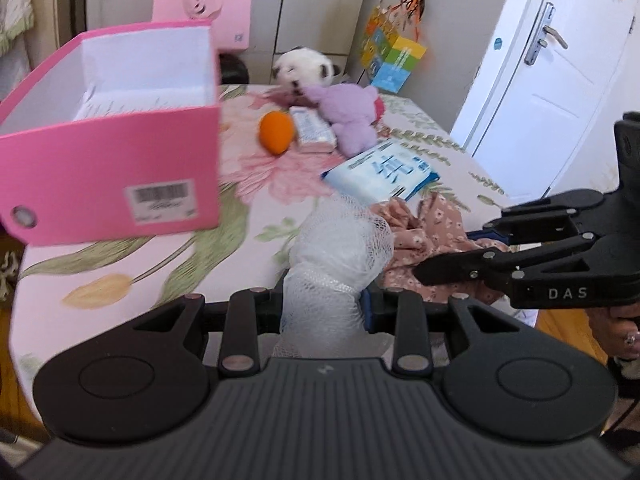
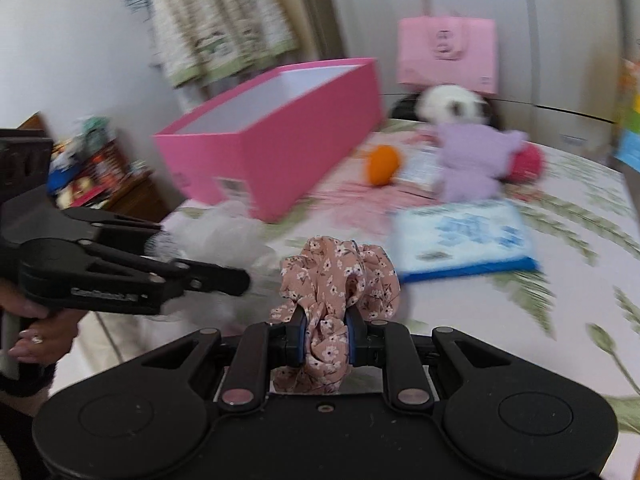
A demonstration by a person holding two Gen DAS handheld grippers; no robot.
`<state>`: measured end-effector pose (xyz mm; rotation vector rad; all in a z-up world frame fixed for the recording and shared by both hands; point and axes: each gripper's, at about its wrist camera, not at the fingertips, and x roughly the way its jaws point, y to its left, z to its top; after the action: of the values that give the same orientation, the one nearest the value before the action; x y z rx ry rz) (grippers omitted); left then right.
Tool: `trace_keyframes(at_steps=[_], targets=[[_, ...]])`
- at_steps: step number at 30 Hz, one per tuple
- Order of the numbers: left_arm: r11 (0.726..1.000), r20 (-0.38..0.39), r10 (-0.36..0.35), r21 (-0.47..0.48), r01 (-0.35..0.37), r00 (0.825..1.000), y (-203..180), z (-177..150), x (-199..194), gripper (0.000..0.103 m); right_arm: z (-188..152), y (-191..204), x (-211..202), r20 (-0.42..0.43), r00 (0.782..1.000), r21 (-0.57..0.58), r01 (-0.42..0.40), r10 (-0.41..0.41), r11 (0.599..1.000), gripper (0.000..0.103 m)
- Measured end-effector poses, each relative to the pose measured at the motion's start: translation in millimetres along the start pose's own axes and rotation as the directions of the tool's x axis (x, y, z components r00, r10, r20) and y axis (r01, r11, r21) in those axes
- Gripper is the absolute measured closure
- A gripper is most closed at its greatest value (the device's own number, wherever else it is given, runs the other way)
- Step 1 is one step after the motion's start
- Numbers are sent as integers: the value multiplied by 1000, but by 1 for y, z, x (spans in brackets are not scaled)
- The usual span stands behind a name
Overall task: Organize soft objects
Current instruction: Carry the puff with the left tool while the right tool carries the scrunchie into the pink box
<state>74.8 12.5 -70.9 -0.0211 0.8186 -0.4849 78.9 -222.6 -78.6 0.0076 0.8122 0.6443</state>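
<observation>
My left gripper (image 1: 324, 312) is shut on a white mesh bath pouf (image 1: 340, 248), held above the floral bedspread (image 1: 120, 272). My right gripper (image 2: 326, 340) is shut on a pink floral scrunchie (image 2: 336, 276); the scrunchie (image 1: 424, 224) and the right gripper (image 1: 448, 256) also show in the left wrist view. The pouf (image 2: 224, 232) and the left gripper (image 2: 224, 276) show in the right wrist view. An open pink box (image 1: 112, 168) (image 2: 272, 144) stands at the left, seemingly empty. An orange soft toy (image 1: 276, 132), a purple plush (image 1: 352, 120) and a panda plush (image 1: 304, 66) lie beyond.
A blue-and-white tissue pack (image 1: 380, 172) lies mid-bed and a small packet (image 1: 312, 130) sits by the orange toy. A pink bag (image 1: 204, 8) hangs at the back. A white door (image 1: 540, 80) is at the right. A wooden cabinet (image 2: 104, 184) stands left of the bed.
</observation>
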Motion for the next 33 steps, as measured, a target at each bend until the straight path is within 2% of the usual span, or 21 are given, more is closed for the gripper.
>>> trace_keyframes(at_steps=[7,15,20,25,27,30,33], targets=[[1000,-51,7,-1,-7,999,27,6,-33,72,26,45,16,-29,997,-64,-78,76,995,81],[999,-76,10,37,-7,997,49,25,-73,72,67,68,20,-66,979,-26,-197,195,980,81],[997,-18,11,74,-10,1000,57,48,-92,72,96,80,21,-61,974,-58,-220,217,974,80],[996,73,17,90,-23,997,67,76,-96,72,129,82,26,0,982,-99,-187,188,977,80],[995,122,10,95,-22,992,73,87,-93,72,143,78,31,39,984,-115,-169,175,979,80],[992,201,66,96,-86,977,81,100,-76,72,161,63,50,91,981,-82,-165,172,983,80],[997,203,53,43,-63,978,102,119,-54,72,180,40,78,103,976,-28,-191,193,981,80]])
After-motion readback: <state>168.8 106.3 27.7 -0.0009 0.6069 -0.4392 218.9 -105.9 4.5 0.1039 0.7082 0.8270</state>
